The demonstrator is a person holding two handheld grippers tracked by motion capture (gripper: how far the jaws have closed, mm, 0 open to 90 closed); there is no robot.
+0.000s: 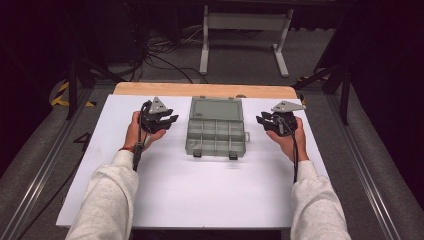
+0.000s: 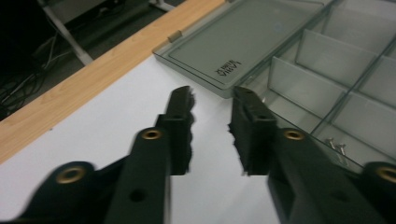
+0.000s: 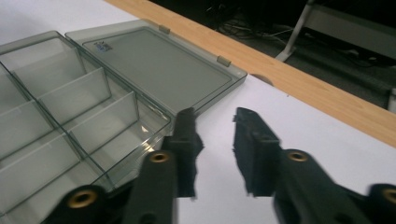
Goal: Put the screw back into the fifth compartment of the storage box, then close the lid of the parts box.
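High view: clear grey organiser box [image 1: 216, 128] sits mid-table on the white sheet [image 1: 200, 190], lid [image 1: 216, 108] flipped back flat toward the wooden edge [image 1: 205, 90], tray side nearer the person. Left gripper [image 1: 169, 120] is just beside the box's left side, right gripper [image 1: 261, 120] near its right side, both pointing inward w/ the box between them, neither touching it. Count: 1 box, 2 grippers, 2 hands; 2 dark latches on the box's near edge, 2 small hinges on the lid's far edge in the right gripper view. Left gripper view: 2 small screws [image 2: 337, 145] in one compartment; other compartments in view look bare. Both grippers' jaws stand apart w/ a gap, nothing between the pads, not clamped on anything. Open room: lots of bare sheet in front of the box and to either side; far side is tight, lid ends close to the wooden edge.
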